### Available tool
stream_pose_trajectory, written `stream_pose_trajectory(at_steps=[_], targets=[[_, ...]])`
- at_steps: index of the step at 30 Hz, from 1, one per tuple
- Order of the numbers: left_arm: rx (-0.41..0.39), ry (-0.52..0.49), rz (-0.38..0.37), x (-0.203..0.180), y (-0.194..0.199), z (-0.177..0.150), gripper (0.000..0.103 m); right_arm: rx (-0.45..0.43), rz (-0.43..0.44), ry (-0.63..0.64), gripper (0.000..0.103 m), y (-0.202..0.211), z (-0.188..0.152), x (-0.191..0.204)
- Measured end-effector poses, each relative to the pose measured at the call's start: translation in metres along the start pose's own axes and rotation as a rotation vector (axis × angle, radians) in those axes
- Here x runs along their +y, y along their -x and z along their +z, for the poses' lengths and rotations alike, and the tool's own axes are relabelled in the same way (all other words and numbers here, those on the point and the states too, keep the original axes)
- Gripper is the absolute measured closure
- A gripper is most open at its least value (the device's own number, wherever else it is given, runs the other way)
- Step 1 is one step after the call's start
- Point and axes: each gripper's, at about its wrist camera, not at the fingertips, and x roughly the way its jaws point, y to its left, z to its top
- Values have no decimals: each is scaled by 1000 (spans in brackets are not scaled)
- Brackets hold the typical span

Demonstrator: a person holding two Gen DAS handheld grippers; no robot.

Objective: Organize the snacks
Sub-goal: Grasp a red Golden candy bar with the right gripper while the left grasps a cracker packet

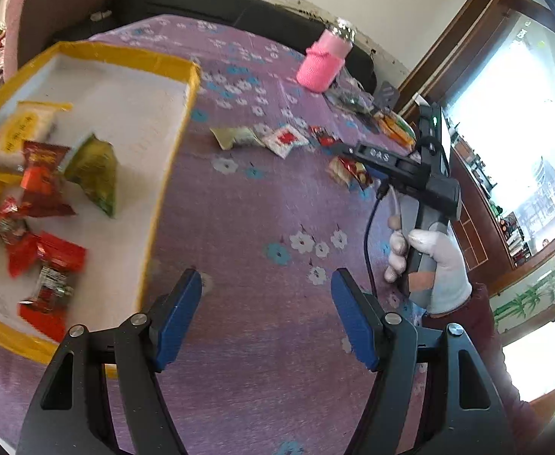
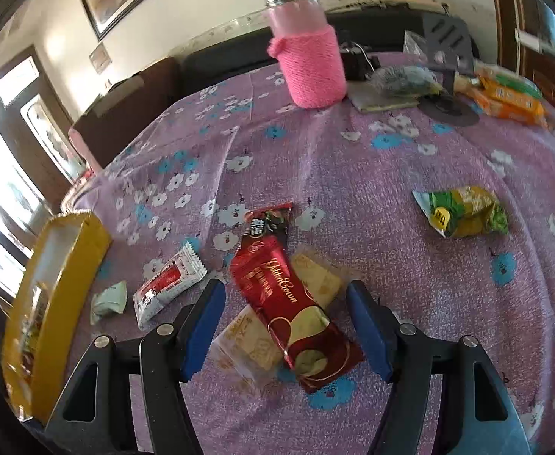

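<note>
A yellow-rimmed box [image 1: 192, 87] holds several snack packs, among them a green pack [image 1: 95, 174] and red packs [image 1: 44, 172]. My left gripper [image 1: 268, 284] is open and empty above the purple cloth, just right of the box. My right gripper [image 2: 285, 295] is open, its jaws either side of a red Golden Crown bar [image 2: 288, 303] that lies across a pale cracker pack [image 2: 250, 345]. A white-red pack [image 2: 169, 284], a pale green pack [image 2: 108, 301] and a green-yellow pack [image 2: 463, 210] lie loose on the cloth. The box [image 2: 61, 265] stands at the left of the right wrist view.
A pink knit-covered jar [image 2: 307, 60] stands at the table's far side, also in the left wrist view [image 1: 324, 58]. Orange packs [image 2: 512, 100], a black stand [image 2: 447, 49] and a plastic bag [image 2: 402, 79] lie behind. A dark sofa runs along the wall.
</note>
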Motion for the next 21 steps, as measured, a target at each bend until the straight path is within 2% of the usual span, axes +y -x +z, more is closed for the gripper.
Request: stream_pose_trajectory(at_steps=[2, 4, 6, 10, 16, 21], targets=[[14, -10, -4, -4, -4, -2, 33, -7, -31, 17, 42, 0, -1, 3], [18, -23, -1, -8, -4, -3, 33, 4, -45, 19, 70, -1, -2, 2], [17, -27, -5, -9, -3, -3, 33, 7, -30, 10, 74, -1, -3, -1], [12, -38, -4, -12, -1, 2, 33, 15, -19, -28, 75, 5, -7, -8], [-22, -157, 38, -38, 3, 21, 33, 16, 50, -121, 76, 40, -11, -24], [-22, -312, 73, -76, -40, 46, 33, -17, 104, -179, 75, 63, -20, -40]])
